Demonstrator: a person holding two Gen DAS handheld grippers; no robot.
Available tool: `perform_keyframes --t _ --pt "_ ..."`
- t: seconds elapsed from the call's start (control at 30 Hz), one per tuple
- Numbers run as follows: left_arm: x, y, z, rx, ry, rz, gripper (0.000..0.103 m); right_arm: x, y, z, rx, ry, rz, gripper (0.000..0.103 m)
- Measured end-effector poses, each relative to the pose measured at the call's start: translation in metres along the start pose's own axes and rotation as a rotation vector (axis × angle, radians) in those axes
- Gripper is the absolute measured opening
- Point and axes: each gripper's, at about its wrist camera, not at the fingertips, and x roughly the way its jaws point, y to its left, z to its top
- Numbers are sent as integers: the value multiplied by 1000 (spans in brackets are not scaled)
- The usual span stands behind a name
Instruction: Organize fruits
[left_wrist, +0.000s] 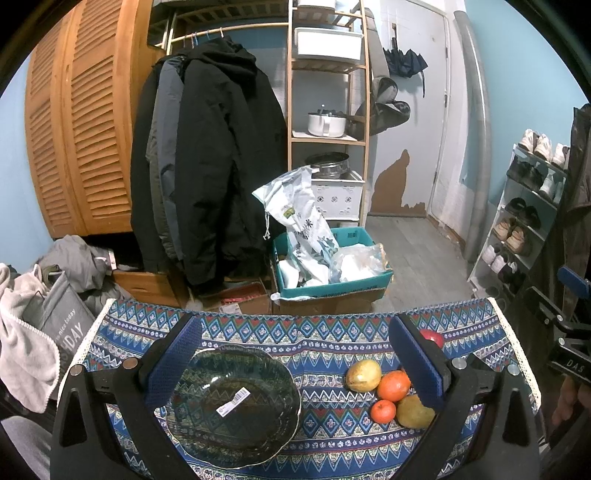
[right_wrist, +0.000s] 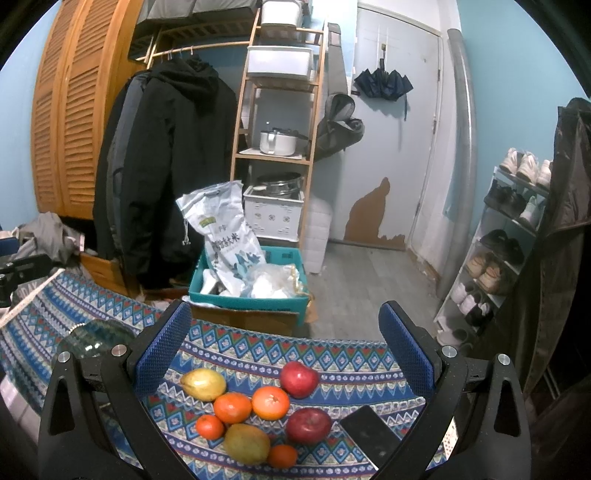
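Left claw (left_wrist: 295, 363) spread wide, holding nothing, poised above a bench draped in a blue patterned cloth (left_wrist: 317, 343). Between and below its blue pads, toward the left one, a dark glass bowl (left_wrist: 232, 406) sitting empty on the cloth, a white barcode sticker on its inside.

Right claw (right_wrist: 284, 350) also wide open and empty — framing a cluster of fruit on the cloth. Nearest the left pad, a yellow pear (right_wrist: 203, 384). Beside it, two oranges (right_wrist: 232, 407) (right_wrist: 270, 403) touching each other, with a smaller mandarin (right_wrist: 209, 427) just below them. At the near edge, a greenish pear (right_wrist: 246, 443) with another small mandarin (right_wrist: 282, 456) touching its right side. Two red apples: one (right_wrist: 299, 379) at the far side of the group, one (right_wrist: 308, 425) nearer. Just right of the nearer apple, a black phone (right_wrist: 373, 435) lying flat, screen dark.

All fruit lying on the cloth, right of the bowl, none inside it.

Beyond the bench — a teal box (left_wrist: 332, 266) on the floor holding a white rice bag (left_wrist: 299, 214), dark coats (left_wrist: 207, 170) on a rail, a wooden shelf (left_wrist: 328, 110) with pots, and a shoe rack (left_wrist: 524, 206) along the right wall.
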Motion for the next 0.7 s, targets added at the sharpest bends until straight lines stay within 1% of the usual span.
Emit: perform_keyframes --t 0.27,0.47,0.7 --pt "10 -7 -6 10 21 2 102 8 -6 0 2 37 -11 100" --pt "32 -15 -12 44 69 -5 102 21 -12 -5 4 85 -31 100" --pt "61 -34 -24 101 142 -21 102 42 -24 -18 28 175 -57 100"
